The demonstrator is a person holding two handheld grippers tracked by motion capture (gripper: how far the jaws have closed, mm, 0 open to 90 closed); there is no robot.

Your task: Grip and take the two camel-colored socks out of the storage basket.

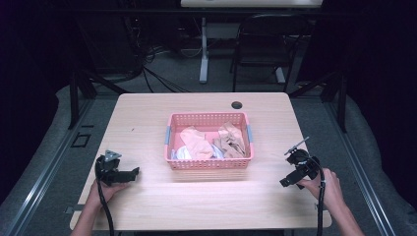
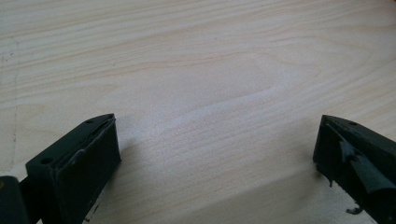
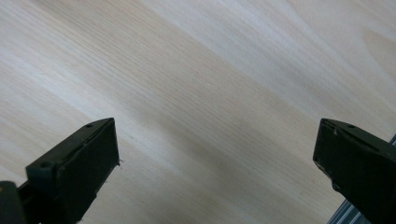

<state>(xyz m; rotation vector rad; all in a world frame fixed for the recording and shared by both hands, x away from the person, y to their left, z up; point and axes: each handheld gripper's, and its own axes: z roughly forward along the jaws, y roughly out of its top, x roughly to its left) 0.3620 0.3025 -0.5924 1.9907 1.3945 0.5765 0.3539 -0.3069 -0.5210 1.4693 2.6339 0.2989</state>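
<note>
I am holding the left gripper [image 1: 132,173] and right gripper [image 1: 285,182] on the pale wood-grain table [image 1: 147,118], jaws apart, gripping nothing. Between them, the pink perforated plastic basket [image 1: 209,164] is holding crumpled tan, peach and white cloths [image 1: 212,143].

basket [image 1: 209,119] mid-table [image 1: 147,113] — cloths [image 1: 209,142] inside | left claw [image 1: 134,173] left of it | right claw [image 1: 284,182] right
</note>
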